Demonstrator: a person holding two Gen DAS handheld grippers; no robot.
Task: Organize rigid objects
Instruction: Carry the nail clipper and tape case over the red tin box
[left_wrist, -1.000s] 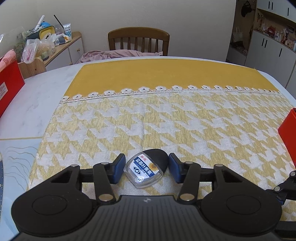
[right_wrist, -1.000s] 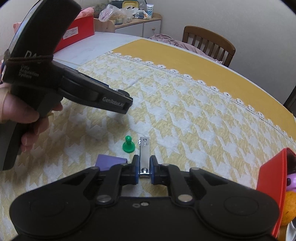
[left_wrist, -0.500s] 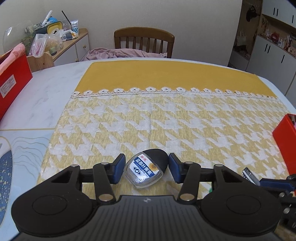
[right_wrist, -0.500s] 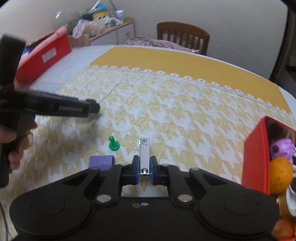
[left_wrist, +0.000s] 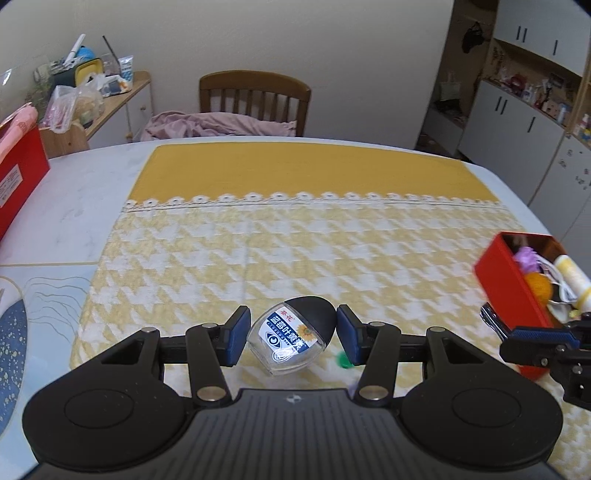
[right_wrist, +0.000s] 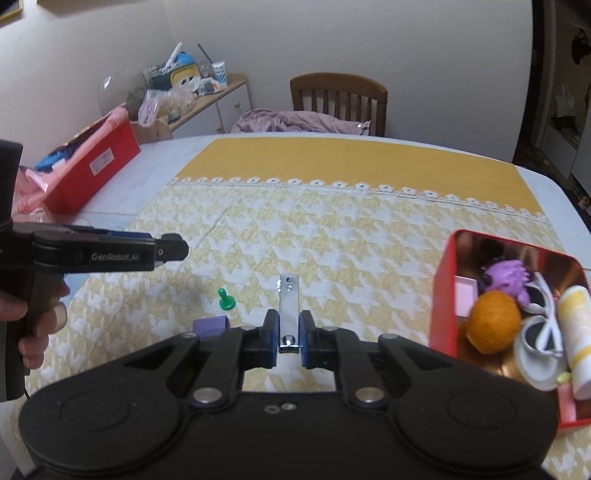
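Nail clipper (right_wrist: 288, 310) clamped in right gripper (right_wrist: 288, 341), pointing forward.

The green pawn (left_wrist: 344, 360) peeks out blurred behind a blue pad, mostly hidden. The purple block (right_wrist: 209, 325) is half covered by the gripper body. The red tin (left_wrist: 506, 273) runs off the right edge, and its far-side contents are too blurred to name.
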